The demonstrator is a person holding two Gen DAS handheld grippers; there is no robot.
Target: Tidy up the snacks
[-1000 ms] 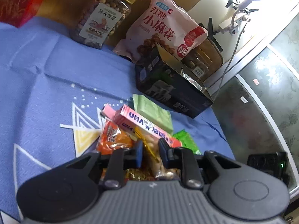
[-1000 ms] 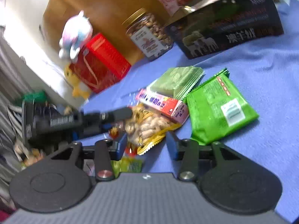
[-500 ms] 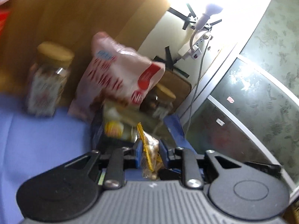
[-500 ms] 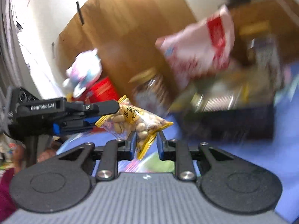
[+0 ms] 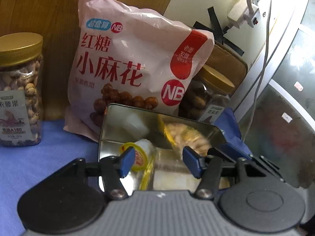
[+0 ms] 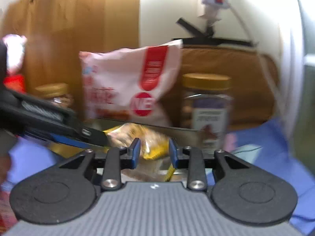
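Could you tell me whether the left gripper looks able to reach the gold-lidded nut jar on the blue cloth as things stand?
Probably yes: the nut jar stands alone on the blue cloth, nothing in front of it. The left gripper, jaws opening and empty over the box, would swing left.

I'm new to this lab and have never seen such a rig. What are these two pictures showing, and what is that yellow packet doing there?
A person holds a hand tool with a two-finger claw in each hand; each picture comes from a camera on one tool. The left claw is opening, with nothing between its pads. The yellow peanut packet lies in the shiny box of snacks. The right claw, blurred, is opening around that packet. Behind stand a pink snack bag and two nut jars on a blue cloth.
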